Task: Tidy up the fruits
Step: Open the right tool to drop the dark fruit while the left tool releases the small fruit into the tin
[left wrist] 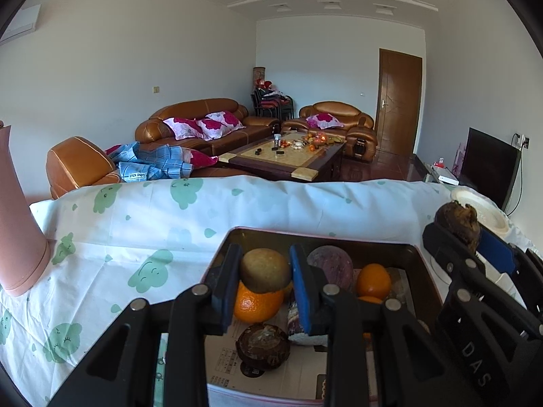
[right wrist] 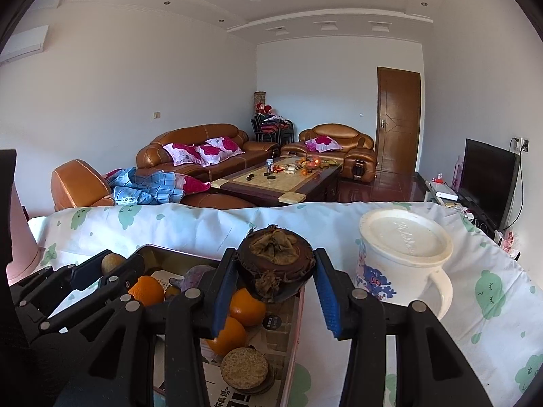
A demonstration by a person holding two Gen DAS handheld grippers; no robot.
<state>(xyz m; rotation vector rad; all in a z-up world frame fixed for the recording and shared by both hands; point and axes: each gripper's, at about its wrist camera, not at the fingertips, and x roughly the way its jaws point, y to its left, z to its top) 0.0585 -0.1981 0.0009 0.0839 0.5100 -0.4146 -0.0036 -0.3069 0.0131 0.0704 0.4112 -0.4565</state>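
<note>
Two grippers over a tray (left wrist: pixel 426 273) of fruit on a table draped in a white cloth (left wrist: pixel 142 234) with green prints; left gripper (left wrist: pixel 264 285) pinching a brownish-green round fruit (left wrist: pixel 264 270) between its blue pads, raised just above an orange (left wrist: pixel 256 305) lying in the tray; behind the right pad, a purple round fruit (left wrist: pixel 331 264), and beside that another orange (left wrist: pixel 373 280); near the front of the tray, a dark brown withered fruit (left wrist: pixel 263 341) on printed paper lining the bottom.

Right gripper (right wrist: pixel 275 291) closed on a dark brown dried fruit (right wrist: pixel 275 261) with a shrivelled crown, held above the tray's right edge (right wrist: pixel 298 308); below it, two oranges (right wrist: pixel 247 307) stacked against each other, and lower still a round tan biscuit-like disc (right wrist: pixel 245 368); same held fruit (left wrist: pixel 458 225) seen from the left wrist view, clamped at the far right.

Just beside the tray on the right, a white mug (right wrist: pixel 404 261) with a lid and a printed picture on its side, standing upright on the cloth; at the far left, a pink container (left wrist: pixel 18 224), tilted in view.

Beyond the table, brown leather sofas (left wrist: pixel 203 125) with pink flowered cushions, a low coffee table (left wrist: pixel 288 159) with scattered small things, a wooden door (left wrist: pixel 398 101) and a dark television (left wrist: pixel 488 162).
</note>
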